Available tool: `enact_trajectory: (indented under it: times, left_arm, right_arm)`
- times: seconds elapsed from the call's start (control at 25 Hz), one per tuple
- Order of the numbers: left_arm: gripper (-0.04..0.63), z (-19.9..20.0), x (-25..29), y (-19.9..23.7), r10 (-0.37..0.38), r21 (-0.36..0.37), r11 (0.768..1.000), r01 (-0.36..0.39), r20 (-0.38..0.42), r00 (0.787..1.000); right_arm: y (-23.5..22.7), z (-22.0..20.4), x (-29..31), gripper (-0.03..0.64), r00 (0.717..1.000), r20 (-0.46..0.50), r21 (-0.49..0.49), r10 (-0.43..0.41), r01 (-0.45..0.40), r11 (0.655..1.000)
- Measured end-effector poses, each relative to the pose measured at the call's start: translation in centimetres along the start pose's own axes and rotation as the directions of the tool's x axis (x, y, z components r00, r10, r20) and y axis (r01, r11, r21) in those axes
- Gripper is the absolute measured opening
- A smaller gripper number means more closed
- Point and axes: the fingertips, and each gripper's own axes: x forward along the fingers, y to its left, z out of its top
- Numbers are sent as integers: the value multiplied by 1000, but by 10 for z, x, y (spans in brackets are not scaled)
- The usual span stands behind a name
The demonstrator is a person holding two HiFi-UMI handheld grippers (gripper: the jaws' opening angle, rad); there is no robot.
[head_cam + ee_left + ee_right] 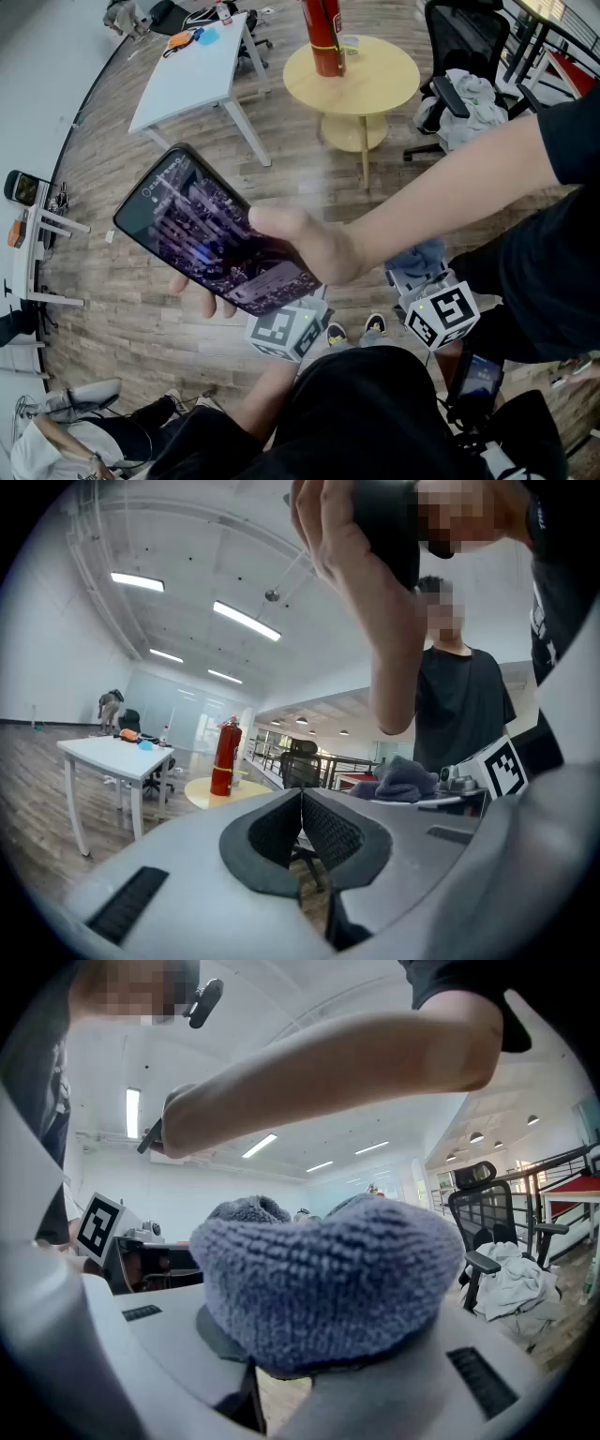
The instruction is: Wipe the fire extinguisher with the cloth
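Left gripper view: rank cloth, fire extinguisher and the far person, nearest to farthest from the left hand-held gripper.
1. Cloth: close by, low right.
2. Fire extinguisher: mid-room, left of centre, standing on the round table.
3. Person: far left, beyond the white table.

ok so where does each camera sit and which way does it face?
Head view: on the person's head, looking steeply down; shows their shoes and both marker cubes, plus another person's hand holding a phone.
Left gripper view: on the left tongs, shut and empty, facing level toward the fire extinguisher on the round table.
Right gripper view: on the right tongs, shut on the cloth; the phone-holder's arm crosses overhead.
Shared: head and left gripper views both show the fire extinguisher and cloth.
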Motion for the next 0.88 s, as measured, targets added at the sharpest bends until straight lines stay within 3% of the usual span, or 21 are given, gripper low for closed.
enact_trajectory:
  times: [0.44, 0.88]
  left_arm:
    - [23, -5, -4, 14, -10, -6, 1000, 10, 3, 1000]
    - [25, -10, -12, 45, -29, -26, 999, 29, 2, 1000]
  right_arm:
    - [6, -8, 10, 101, 1000, -8, -12, -22, 22, 1000]
    - [14, -10, 31, 101, 998, 30, 59, -59, 57, 997]
